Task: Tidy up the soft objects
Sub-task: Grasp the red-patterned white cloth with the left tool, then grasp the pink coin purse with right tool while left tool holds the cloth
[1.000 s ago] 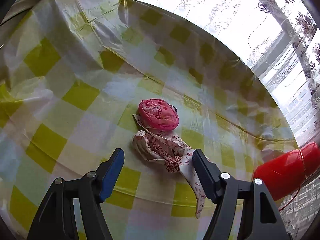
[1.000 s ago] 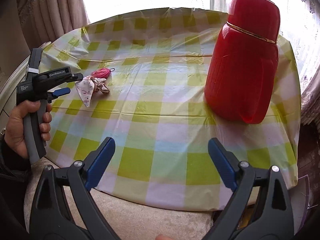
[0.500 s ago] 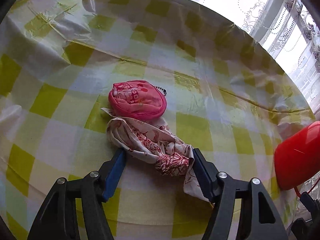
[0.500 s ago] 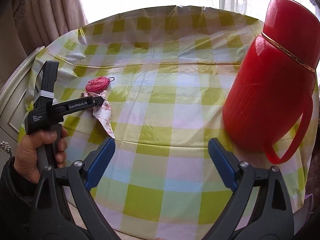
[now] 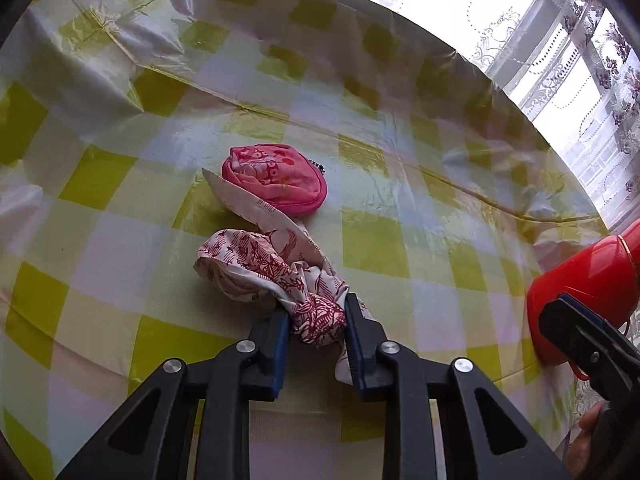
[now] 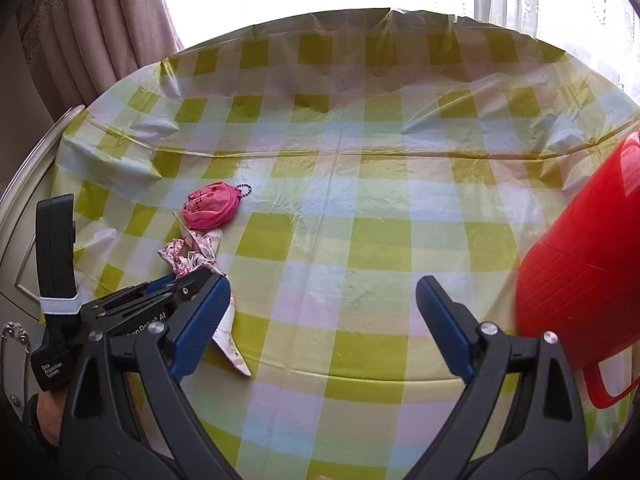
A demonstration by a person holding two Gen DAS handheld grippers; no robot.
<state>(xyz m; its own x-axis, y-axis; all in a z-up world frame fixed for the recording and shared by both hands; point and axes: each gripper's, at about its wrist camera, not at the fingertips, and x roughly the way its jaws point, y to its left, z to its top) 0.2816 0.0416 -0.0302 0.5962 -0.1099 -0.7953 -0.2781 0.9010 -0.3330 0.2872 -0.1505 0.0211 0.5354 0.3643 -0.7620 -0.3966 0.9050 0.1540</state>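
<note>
Two blue pads of the left gripper [image 5: 316,322] had just closed onto the bunched red-and-white cloth [image 5: 272,272] lying against the pink pouch [image 5: 276,178] on the checked tablecloth [image 5: 120,240], while the right gripper [image 6: 320,324] stood wide and empty; a slow, straight lift would likely keep the loose tail from dragging that pouch.

Crumpled red-white cloth [image 5: 276,276], pink pouch [image 5: 276,178] touching

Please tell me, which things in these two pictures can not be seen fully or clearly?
- Red jug: cut off by the right edge in both wrist views; top unseen.
- Patterned cloth: its gathered part sits between the closing fingers of the left gripper; in the right wrist view that gripper covers its middle.
- Pink pouch: print too small to read; cloth overlaps its near edge.
- Left hand: mostly hidden behind the right gripper.
</note>
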